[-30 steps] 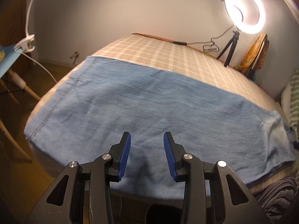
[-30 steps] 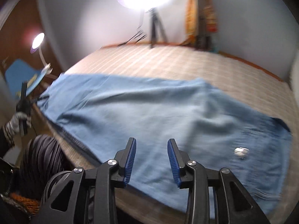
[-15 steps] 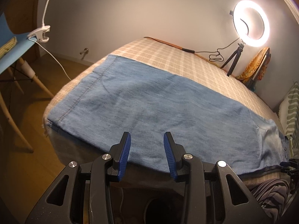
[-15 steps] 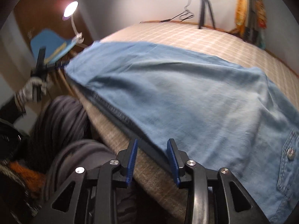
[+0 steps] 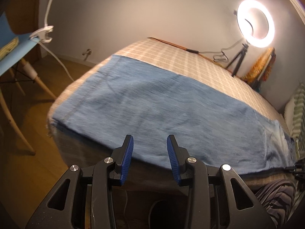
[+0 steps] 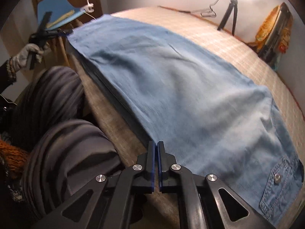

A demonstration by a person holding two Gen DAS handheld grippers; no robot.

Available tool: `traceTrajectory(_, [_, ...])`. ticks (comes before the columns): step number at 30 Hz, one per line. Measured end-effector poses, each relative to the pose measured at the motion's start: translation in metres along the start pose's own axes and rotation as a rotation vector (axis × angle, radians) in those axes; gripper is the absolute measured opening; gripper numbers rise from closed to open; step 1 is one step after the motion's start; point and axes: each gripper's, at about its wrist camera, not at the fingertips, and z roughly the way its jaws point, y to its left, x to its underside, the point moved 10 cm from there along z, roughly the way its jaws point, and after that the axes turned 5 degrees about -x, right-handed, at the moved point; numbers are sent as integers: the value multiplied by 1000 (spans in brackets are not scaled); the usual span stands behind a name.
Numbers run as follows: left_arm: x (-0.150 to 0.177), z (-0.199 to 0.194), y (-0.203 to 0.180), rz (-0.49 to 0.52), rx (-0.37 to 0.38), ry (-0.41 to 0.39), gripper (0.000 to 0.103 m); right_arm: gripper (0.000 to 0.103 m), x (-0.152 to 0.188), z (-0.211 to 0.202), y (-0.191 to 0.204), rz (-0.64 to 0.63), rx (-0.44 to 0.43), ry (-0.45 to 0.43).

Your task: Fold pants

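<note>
The right gripper (image 6: 156,149) has just closed; its blue pads meet at the near edge of the pants (image 6: 171,87), and whether the hem is pinched between them cannot be told. The left gripper (image 5: 150,143) hangs partly open over the near edge of the bed (image 5: 190,64), nothing between its pads, which stand clear of the cloth. Striped grey trouser legs (image 6: 63,143) of the person press against that edge.

The pants, blue denim, lie flat lengthwise along the near side of the bed. The buttoned back pocket (image 6: 278,183) is at the right end; the leg hems reach the left corner.

Beyond the left corner stands a blue chair (image 5: 11,57) with a clip lamp (image 5: 42,34). At the far edge a ring light (image 5: 255,23) stands on a tripod.
</note>
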Motion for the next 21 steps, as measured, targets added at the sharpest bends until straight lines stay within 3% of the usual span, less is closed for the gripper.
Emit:
traceTrajectory(2, [0,-3,12,-54,7,-2,35,16,-6,-2,-5,34,34,-36])
traceTrajectory(3, [1,-5,19,-87,12,-2,35,31,-8,-4,-5,42,25,-49])
traceTrajectory(6, [1,-12,42,-163,15,-12,35,33,-22,-19,1,76,-31,-128])
traceTrajectory(8, [4,-16,57,-222,23,-19,35,42,-30,-28,-5,111,5,-172])
traceTrajectory(9, [5,-17,66,-261,35,-20,36,51,-33,-29,-9,125,18,-182])
traceTrajectory(10, [7,-18,72,-294,45,-20,41,55,-34,-30,-17,158,39,-194])
traceTrajectory(14, [11,-12,94,-408,84,-13,43,55,-30,-24,-44,285,95,-193])
traceTrajectory(17, [11,-6,99,-464,114,-14,43,55,-29,-23,-57,365,83,-219])
traceTrajectory(21, [9,5,105,-530,162,-15,43,55,-31,-23,-57,393,87,-228])
